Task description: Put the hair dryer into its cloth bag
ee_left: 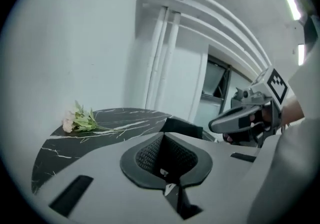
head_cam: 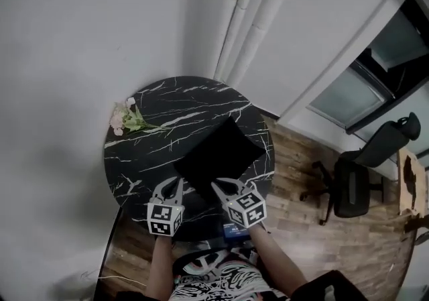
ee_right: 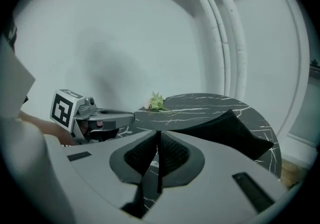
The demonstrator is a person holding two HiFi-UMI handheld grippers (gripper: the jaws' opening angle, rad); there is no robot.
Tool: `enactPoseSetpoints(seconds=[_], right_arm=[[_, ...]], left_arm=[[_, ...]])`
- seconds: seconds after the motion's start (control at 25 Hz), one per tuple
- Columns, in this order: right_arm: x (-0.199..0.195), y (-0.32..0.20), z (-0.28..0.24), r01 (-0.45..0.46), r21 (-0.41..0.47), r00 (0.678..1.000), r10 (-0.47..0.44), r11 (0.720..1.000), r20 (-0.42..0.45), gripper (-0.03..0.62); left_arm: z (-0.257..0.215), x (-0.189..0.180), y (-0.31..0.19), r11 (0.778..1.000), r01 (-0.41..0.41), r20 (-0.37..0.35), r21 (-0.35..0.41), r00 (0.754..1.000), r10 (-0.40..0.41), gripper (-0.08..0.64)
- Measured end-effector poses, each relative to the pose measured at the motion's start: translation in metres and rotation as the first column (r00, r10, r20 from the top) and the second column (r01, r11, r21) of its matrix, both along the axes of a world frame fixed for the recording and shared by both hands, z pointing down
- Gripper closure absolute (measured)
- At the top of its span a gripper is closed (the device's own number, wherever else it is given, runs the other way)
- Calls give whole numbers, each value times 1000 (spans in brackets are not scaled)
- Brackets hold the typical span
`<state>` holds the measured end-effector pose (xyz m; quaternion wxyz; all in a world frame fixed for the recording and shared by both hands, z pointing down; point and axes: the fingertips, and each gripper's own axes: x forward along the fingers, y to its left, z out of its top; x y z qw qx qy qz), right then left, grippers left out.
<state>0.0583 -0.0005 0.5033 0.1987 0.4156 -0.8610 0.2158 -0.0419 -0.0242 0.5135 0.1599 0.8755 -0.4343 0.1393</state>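
Observation:
A black cloth bag [head_cam: 221, 152] lies on the right half of a round black marble table [head_cam: 167, 102]. No hair dryer shows in any view. Both grippers hang over the table's near edge, just short of the bag's near side. My left gripper [head_cam: 177, 184] has its jaws shut with nothing between them; in its own view [ee_left: 165, 138] the pads meet. My right gripper [head_cam: 218, 186] stands beside it, its jaws [ee_right: 157, 135] a narrow slit apart and empty. The bag [ee_right: 225, 130] lies ahead of it, to the right. Each gripper sees the other [ee_left: 235, 120] [ee_right: 115, 116].
A small bunch of pale flowers [head_cam: 127, 117] lies at the table's left rim, against the white wall. A black office chair [head_cam: 362, 175] stands on the wooden floor to the right. Something blue [head_cam: 234, 229] shows below the table's near edge.

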Motion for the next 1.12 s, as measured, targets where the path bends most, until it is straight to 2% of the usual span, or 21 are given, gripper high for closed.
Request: enactPoseSetpoints(seconds=[0.08, 0.24, 0.32, 0.56, 0.76, 0.96, 1.12], right_arm=[[9, 0, -16, -52, 57, 999, 52, 997, -4, 562], [25, 0, -43, -128, 174, 991, 132, 976, -11, 565], [31, 2, -53, -143, 212, 989, 146, 967, 2, 566], [64, 9, -81, -153, 260, 988, 149, 953, 33, 569], [73, 36, -83, -96, 274, 995, 96, 957, 16, 571], [87, 59, -78, -71, 302, 997, 71, 951, 12, 573], [96, 68, -81, -61, 319, 998, 61, 946, 10, 574]], left_arm=[[-19, -1, -2, 999, 26, -43, 29, 999, -25, 546], [-51, 1, 0, 993, 52, -20, 108, 999, -50, 546], [-64, 4, 4, 990, 58, -31, 129, 998, -54, 546], [-78, 23, 24, 986, 110, -60, 125, 993, -103, 547], [-75, 33, 45, 976, 173, 46, 134, 983, -180, 546], [-82, 47, 76, 966, 208, -16, 153, 978, -208, 547], [-76, 55, 88, 969, 199, 14, 150, 979, -203, 546]])
